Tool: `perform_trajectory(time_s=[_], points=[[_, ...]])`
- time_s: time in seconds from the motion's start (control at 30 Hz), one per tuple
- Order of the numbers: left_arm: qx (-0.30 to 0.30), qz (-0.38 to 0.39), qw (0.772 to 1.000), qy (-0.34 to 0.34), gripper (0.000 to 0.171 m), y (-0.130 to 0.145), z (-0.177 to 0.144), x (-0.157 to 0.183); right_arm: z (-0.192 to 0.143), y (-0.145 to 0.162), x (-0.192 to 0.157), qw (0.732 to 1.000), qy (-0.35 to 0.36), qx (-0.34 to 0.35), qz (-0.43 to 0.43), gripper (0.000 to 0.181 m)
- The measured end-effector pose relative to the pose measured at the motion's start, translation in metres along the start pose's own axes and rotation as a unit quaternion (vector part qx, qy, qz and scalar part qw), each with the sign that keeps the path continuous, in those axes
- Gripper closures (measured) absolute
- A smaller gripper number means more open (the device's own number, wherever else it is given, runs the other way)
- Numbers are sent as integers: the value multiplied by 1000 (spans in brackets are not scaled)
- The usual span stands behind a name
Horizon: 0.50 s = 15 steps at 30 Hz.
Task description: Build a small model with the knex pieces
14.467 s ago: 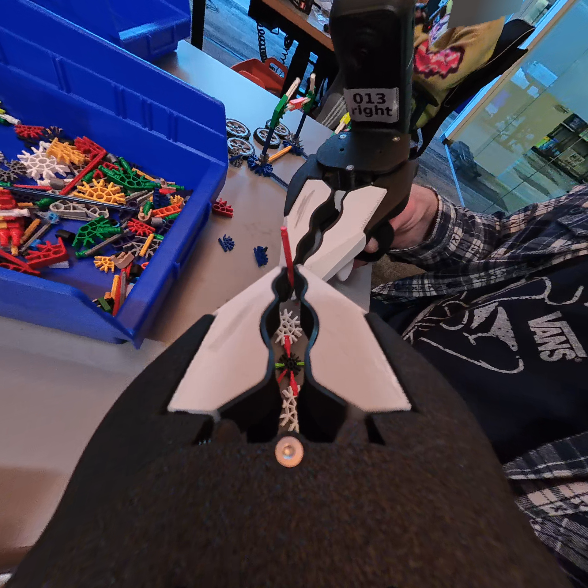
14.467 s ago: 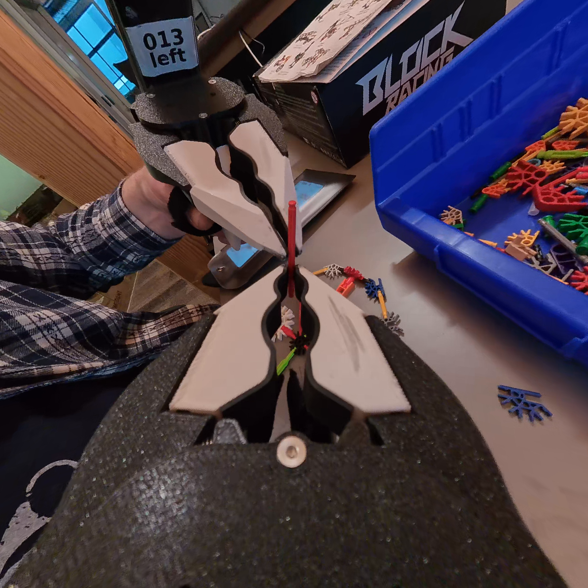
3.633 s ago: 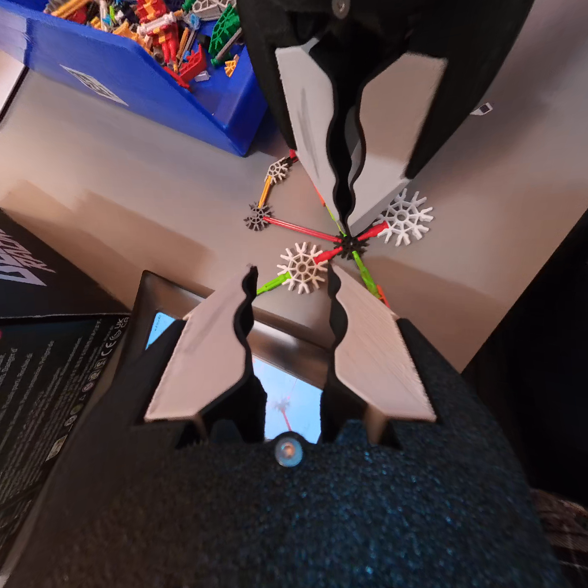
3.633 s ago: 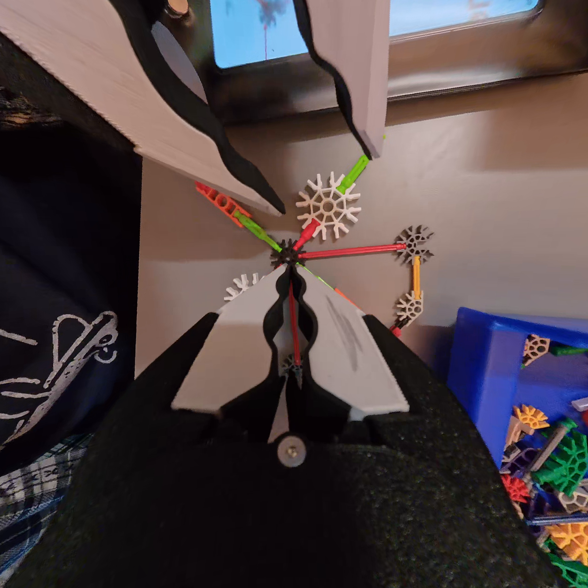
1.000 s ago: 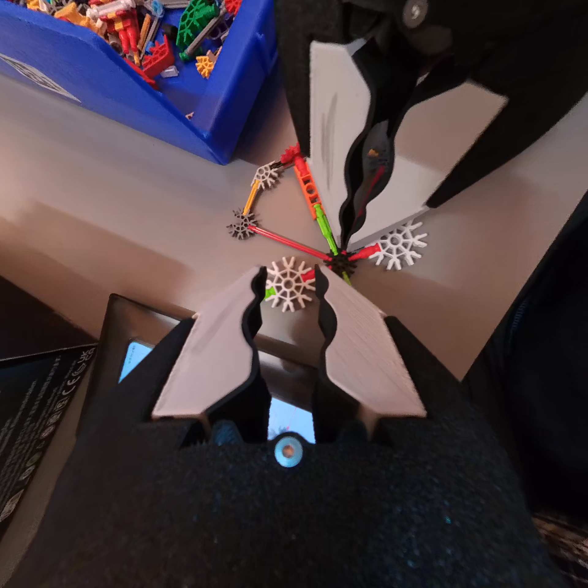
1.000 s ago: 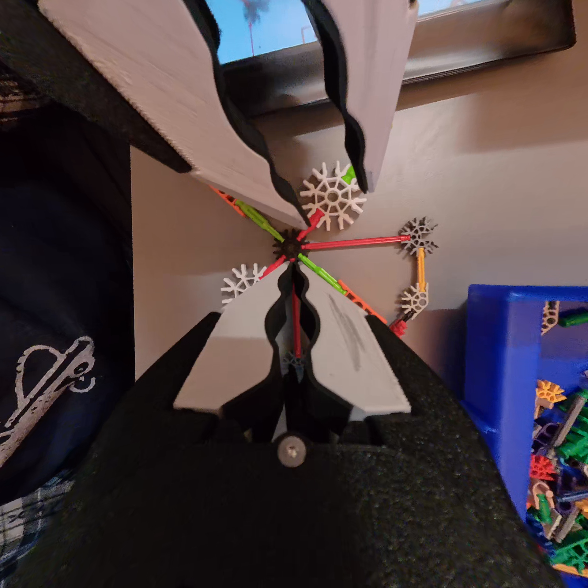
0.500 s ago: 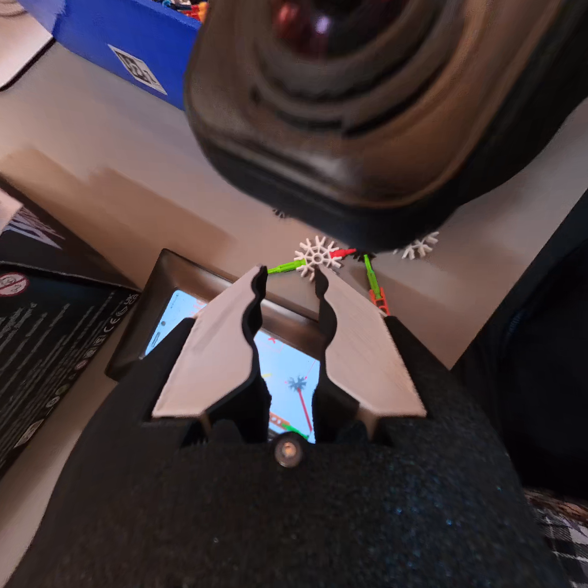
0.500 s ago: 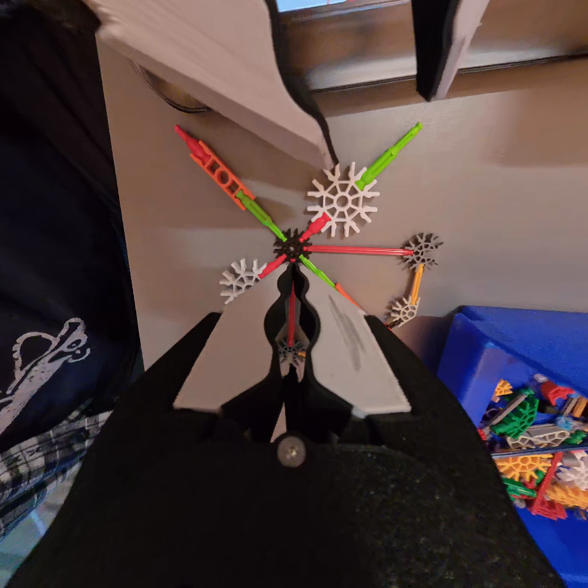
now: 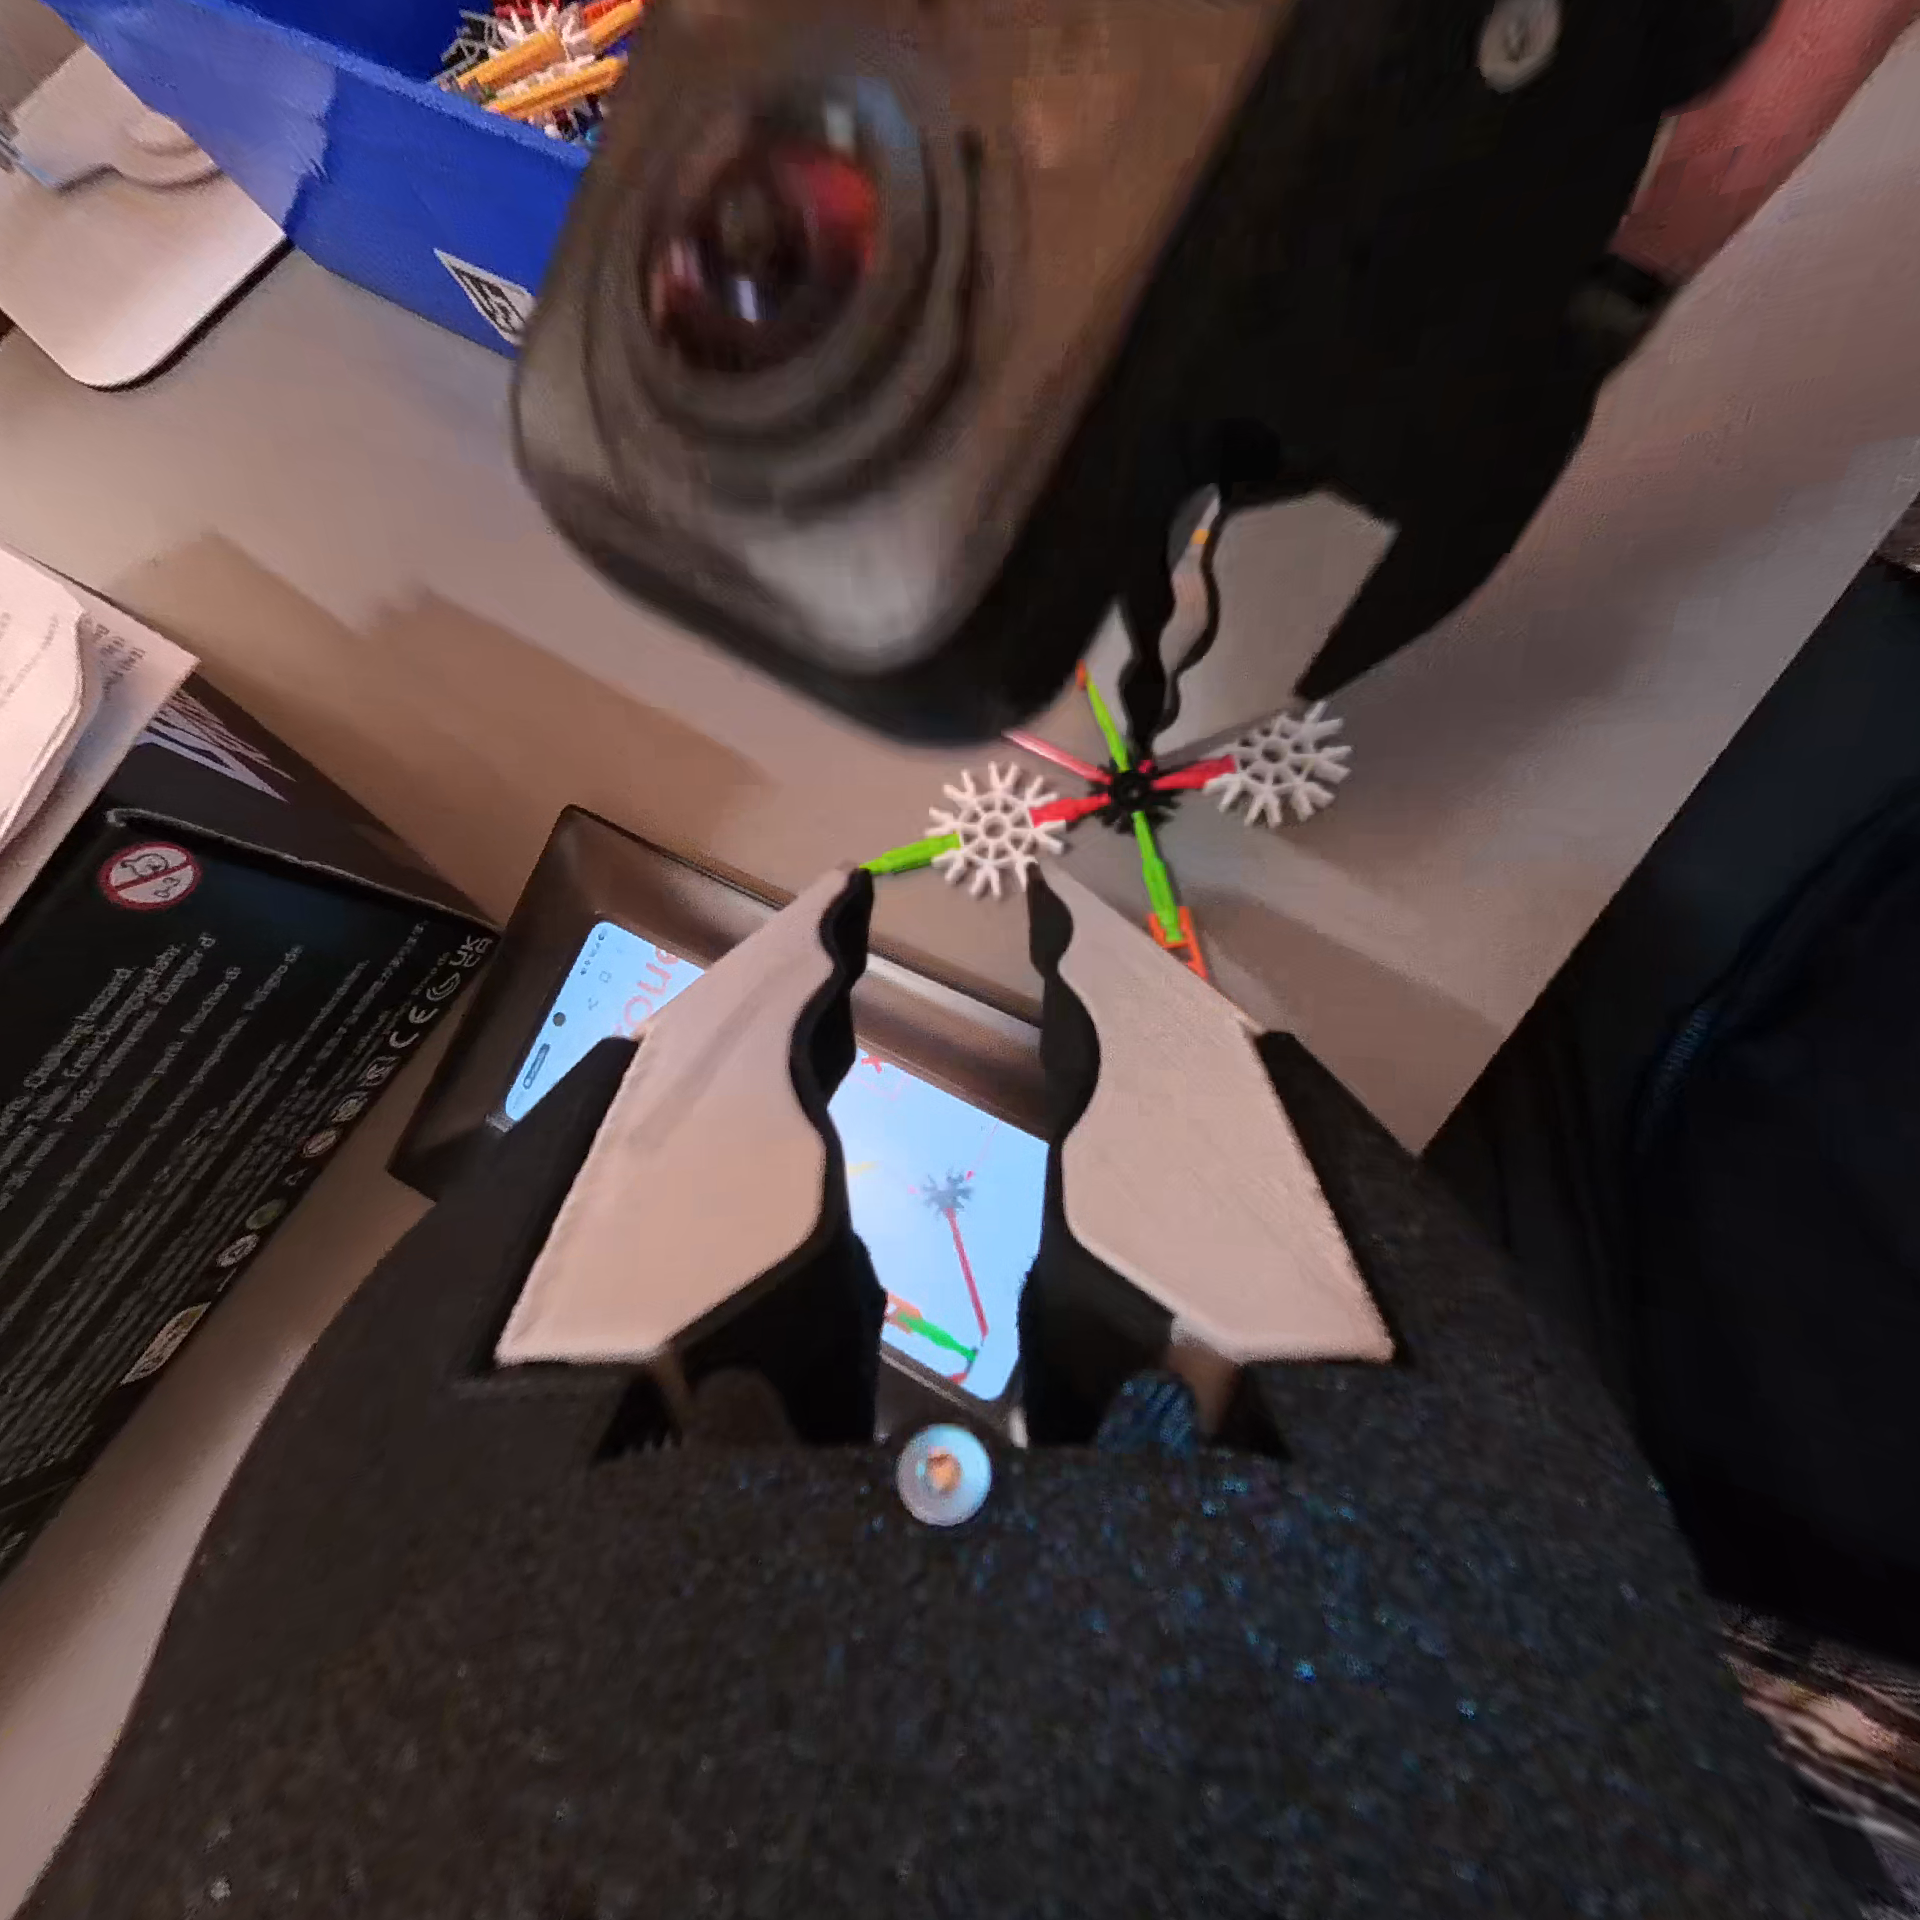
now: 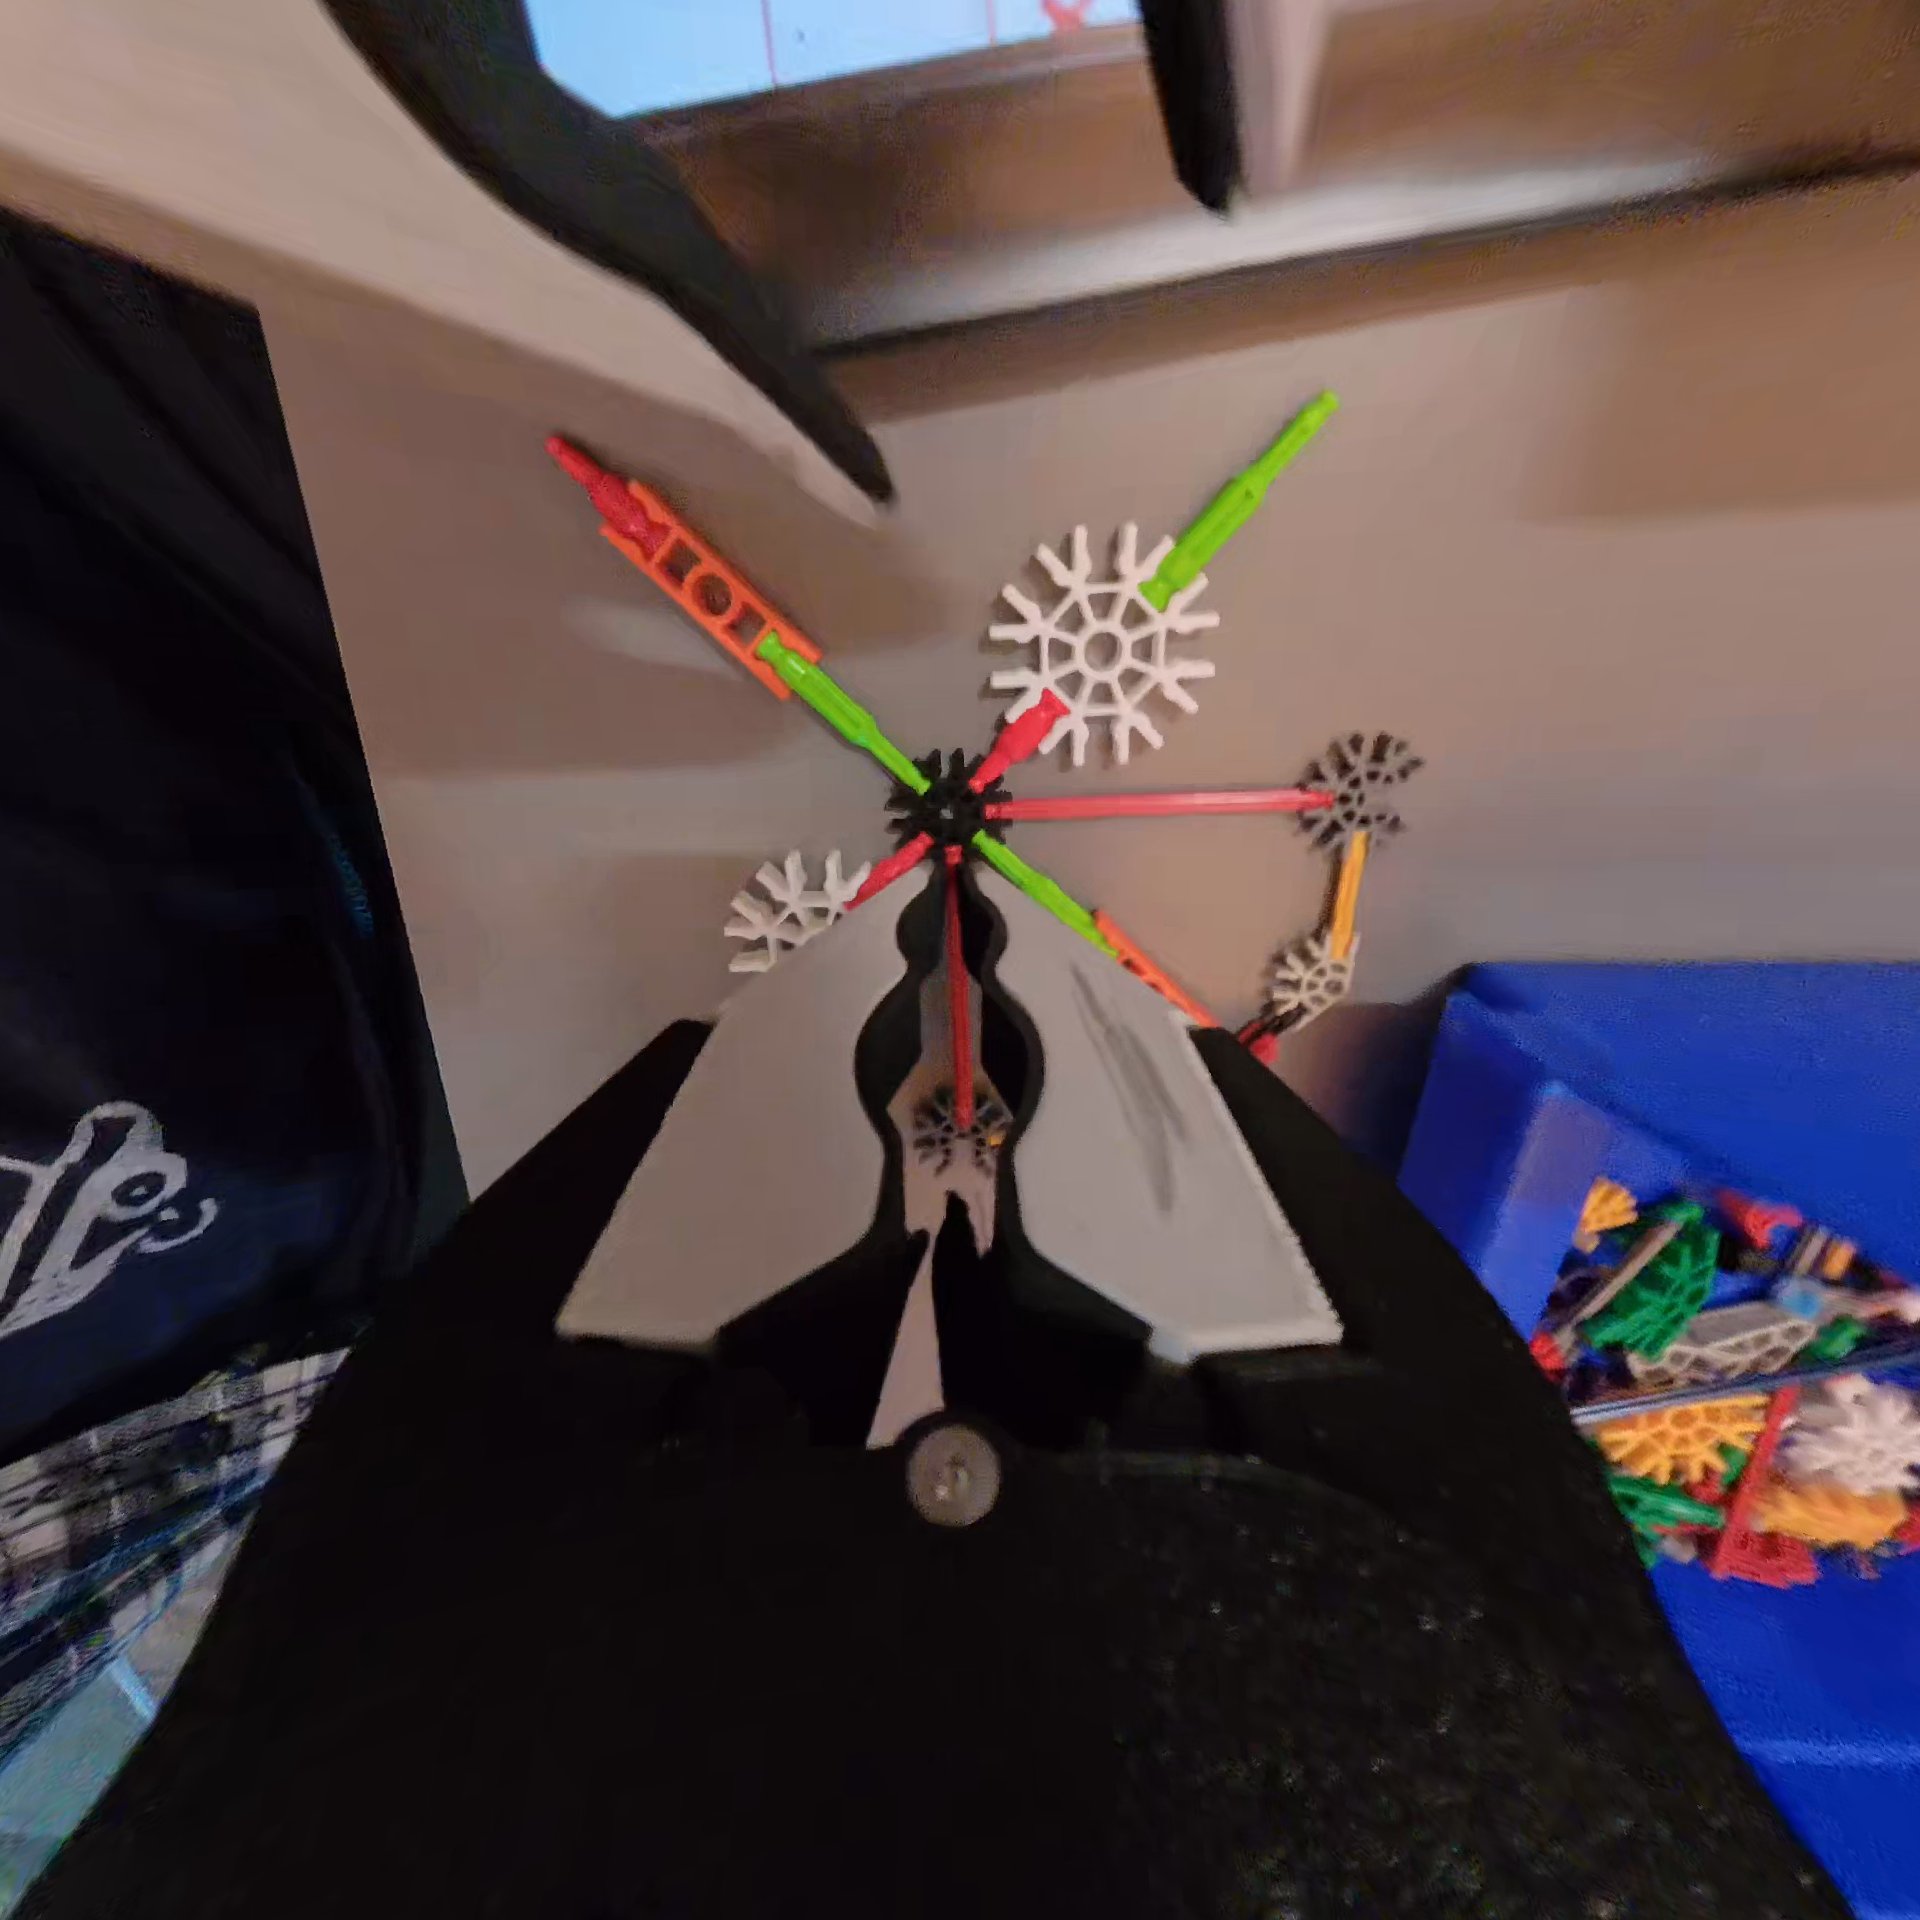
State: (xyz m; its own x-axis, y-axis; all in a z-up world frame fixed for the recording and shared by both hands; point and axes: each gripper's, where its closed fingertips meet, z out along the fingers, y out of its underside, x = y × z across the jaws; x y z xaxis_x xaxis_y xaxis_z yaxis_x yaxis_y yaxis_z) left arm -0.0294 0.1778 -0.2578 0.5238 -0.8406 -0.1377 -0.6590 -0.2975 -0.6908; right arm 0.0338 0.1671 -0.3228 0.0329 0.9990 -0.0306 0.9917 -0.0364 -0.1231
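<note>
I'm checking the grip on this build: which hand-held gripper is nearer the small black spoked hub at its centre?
Right. The right hand-held gripper is shut on a thin red rod plugged into the black hub, tips beside it. The left hand-held gripper is open, short of the hub, near a white snowflake connector.

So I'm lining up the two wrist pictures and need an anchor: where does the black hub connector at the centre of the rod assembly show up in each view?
Left wrist view: the black hub connector sits right of centre, above the open left gripper.
Right wrist view: it sits at centre, at the tips of the right gripper, shut on a red rod.
Shared landmark: the large white snowflake connector beside the hub.
</note>
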Motion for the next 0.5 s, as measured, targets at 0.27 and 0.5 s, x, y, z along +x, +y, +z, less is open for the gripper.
perform_trajectory(time_s=[0.27, 0.5], points=[[3, 44, 999, 27, 146, -19, 20, 18, -48, 37, 18, 991, 40, 103, 79, 177], [-34, 115, 990, 78, 156, -38, 64, 53, -30, 64, 9, 983, 35, 131, 122, 181]])
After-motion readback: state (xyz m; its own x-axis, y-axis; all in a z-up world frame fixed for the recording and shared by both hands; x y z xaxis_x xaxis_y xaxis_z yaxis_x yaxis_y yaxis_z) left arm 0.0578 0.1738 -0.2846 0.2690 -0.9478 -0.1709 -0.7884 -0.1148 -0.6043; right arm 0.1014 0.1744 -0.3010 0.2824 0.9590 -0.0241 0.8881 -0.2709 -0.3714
